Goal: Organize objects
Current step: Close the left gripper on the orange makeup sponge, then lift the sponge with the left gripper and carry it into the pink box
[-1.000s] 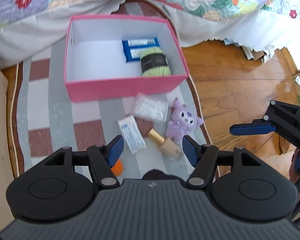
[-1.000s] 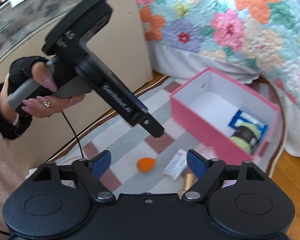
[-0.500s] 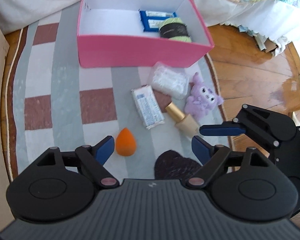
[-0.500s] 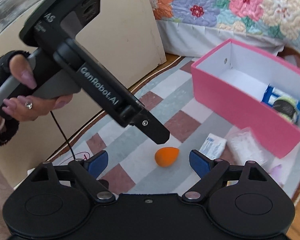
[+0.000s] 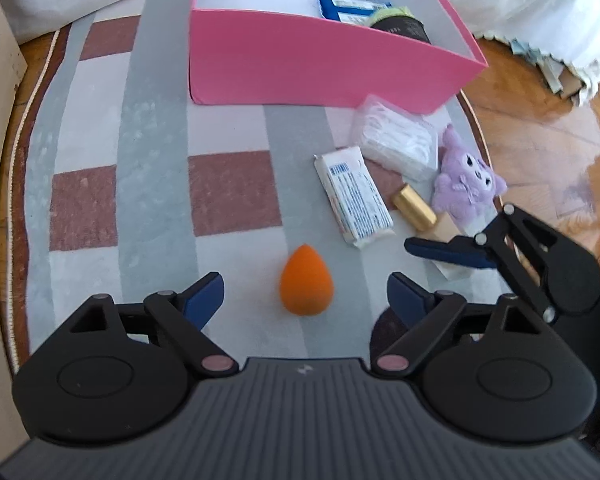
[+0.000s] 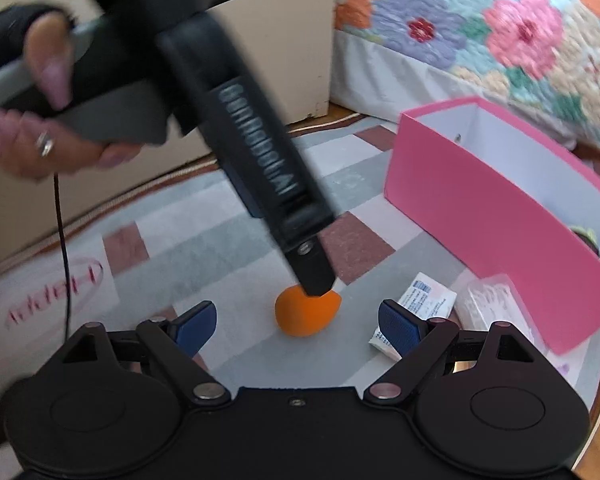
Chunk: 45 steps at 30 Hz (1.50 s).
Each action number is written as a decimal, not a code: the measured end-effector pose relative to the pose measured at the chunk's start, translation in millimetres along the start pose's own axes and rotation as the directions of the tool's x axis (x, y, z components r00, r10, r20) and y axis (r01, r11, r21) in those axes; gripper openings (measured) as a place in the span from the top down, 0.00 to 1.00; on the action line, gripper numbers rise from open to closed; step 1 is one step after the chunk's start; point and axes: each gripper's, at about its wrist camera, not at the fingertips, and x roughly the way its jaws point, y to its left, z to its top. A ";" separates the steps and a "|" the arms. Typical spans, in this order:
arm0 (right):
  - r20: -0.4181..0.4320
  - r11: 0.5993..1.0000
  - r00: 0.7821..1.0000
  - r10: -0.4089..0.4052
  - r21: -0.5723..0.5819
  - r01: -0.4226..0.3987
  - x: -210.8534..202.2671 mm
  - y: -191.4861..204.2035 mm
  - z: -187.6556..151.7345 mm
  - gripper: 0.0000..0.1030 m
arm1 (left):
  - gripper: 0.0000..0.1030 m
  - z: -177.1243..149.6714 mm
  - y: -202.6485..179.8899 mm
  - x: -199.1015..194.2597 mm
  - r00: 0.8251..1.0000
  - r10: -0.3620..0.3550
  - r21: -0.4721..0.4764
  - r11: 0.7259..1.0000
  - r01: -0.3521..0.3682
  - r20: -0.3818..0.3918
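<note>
Compared with a second ago, the left gripper (image 5: 305, 294) has come down, wide open and empty, around the orange sponge (image 5: 306, 281) lying on the rug in front of the pink box (image 5: 316, 68), so a grasp seems next, while the right gripper (image 6: 298, 322), also open and empty, waits beside.

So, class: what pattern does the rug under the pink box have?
The woven floor rug has grey, white and reddish-brown checks, clearest in the left wrist view.
</note>
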 end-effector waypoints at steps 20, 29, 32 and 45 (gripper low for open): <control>-0.159 0.968 0.978 0.136 0.232 -0.097 43.3 -33.7 -5.4 0.64 | 0.70 -21.5 25.2 39.4 0.987 -0.154 -0.158 0.975 0.158 0.036; -0.130 0.960 0.980 0.150 0.256 -0.113 36.4 -42.2 -11.7 0.66 | 0.70 -18.2 26.4 42.5 0.987 -0.151 -0.154 0.976 0.156 0.046; -0.137 0.957 0.977 0.160 0.265 -0.119 37.7 -45.1 -13.5 0.64 | 0.64 -17.2 31.0 49.1 0.986 -0.162 -0.193 0.967 0.168 0.045; -0.092 0.974 0.985 0.146 0.190 -0.126 -12.8 -61.8 9.5 0.64 | 0.68 -10.8 2.9 7.6 0.967 -0.229 -0.157 0.957 0.244 0.111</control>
